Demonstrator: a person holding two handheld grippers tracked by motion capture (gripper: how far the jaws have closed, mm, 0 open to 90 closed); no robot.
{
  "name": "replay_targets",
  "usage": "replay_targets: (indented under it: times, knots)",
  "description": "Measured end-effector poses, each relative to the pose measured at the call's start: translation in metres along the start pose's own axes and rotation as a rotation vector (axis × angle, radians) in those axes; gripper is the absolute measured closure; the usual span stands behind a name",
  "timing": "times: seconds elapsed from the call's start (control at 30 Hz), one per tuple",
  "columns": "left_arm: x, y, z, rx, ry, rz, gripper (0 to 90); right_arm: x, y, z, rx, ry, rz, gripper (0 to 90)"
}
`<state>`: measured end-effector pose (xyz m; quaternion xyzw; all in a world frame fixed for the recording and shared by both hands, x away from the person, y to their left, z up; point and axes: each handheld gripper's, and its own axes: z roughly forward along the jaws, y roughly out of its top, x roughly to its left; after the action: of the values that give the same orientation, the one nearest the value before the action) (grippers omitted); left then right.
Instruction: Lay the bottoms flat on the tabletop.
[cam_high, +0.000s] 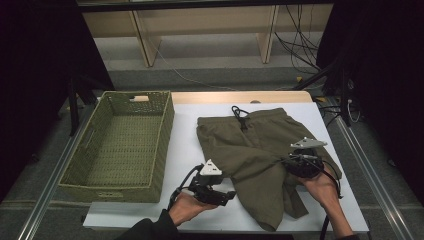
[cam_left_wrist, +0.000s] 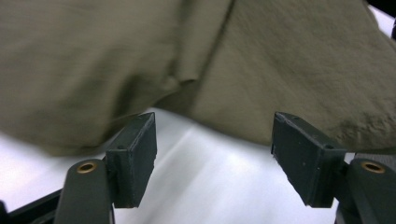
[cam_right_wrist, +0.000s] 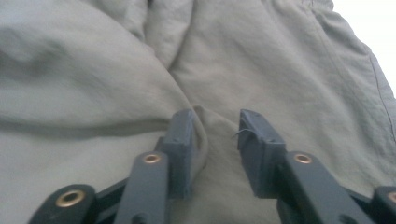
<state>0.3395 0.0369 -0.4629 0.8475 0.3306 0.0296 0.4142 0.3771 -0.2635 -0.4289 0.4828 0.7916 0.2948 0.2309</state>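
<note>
Olive-green shorts (cam_high: 250, 150) lie spread on the white table (cam_high: 187, 150), waistband and black drawstring (cam_high: 239, 113) at the far side. My left gripper (cam_high: 227, 196) sits low beside the near left leg of the shorts, pointing right. In the left gripper view its jaws (cam_left_wrist: 215, 154) stand wide apart over bare table, with the hem of the shorts (cam_left_wrist: 280, 60) just beyond them. My right gripper (cam_high: 289, 162) rests on the right leg. In the right gripper view its jaws (cam_right_wrist: 217, 140) are parted, and a raised fold of the shorts (cam_right_wrist: 205, 135) lies between them against one pad.
A green woven basket (cam_high: 167, 125), with nothing in it, stands at the left of the table beside the shorts. Bare white table runs between basket and shorts and along the near edge. Wooden shelf legs and loose cables lie on the floor beyond.
</note>
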Motion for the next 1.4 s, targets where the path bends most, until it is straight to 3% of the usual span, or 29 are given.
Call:
replay_targets:
  times: [0.1, 0.27, 0.4, 0.53, 0.67, 0.73, 0.87, 1.1, 1.4]
  knots:
    - [-0.003, 0.001, 0.012, 0.014, -0.016, -0.011, 33.0, 0.001, 0.0, -0.002, -0.018, 0.011, 0.006, 60.5]
    - [-0.004, 0.005, 0.026, 0.027, 0.002, 0.01, 34.1, 0.003, 0.002, -0.005, -0.044, 0.022, 0.008, 56.9]
    - [-0.002, 0.004, 0.036, 0.047, -0.003, 0.019, 40.4, 0.003, 0.002, -0.005, -0.049, 0.033, 0.016, 53.4]
    - [-0.005, 0.004, 0.043, 0.052, 0.004, 0.046, 58.2, 0.002, 0.001, -0.004, -0.043, 0.033, 0.023, 50.4]
    - [-0.008, 0.006, 0.045, 0.066, 0.008, 0.084, 87.7, 0.0, 0.001, -0.004, -0.039, 0.037, 0.041, 48.4]
    - [-0.008, 0.005, 0.044, 0.066, 0.008, 0.093, 89.5, 0.001, 0.001, -0.004, -0.038, 0.039, 0.049, 48.3]
    - [-0.005, 0.007, 0.03, 0.05, 0.008, 0.117, 89.8, 0.001, 0.001, -0.003, -0.027, 0.046, 0.036, 48.3]
    - [0.009, 0.006, -0.012, 0.009, 0.034, 0.105, 89.8, 0.002, 0.001, -0.003, -0.022, 0.046, 0.035, 49.3]
    - [0.031, -0.01, -0.06, -0.04, 0.09, 0.035, 89.8, 0.0, 0.001, -0.002, 0.016, 0.022, 0.025, 49.7]
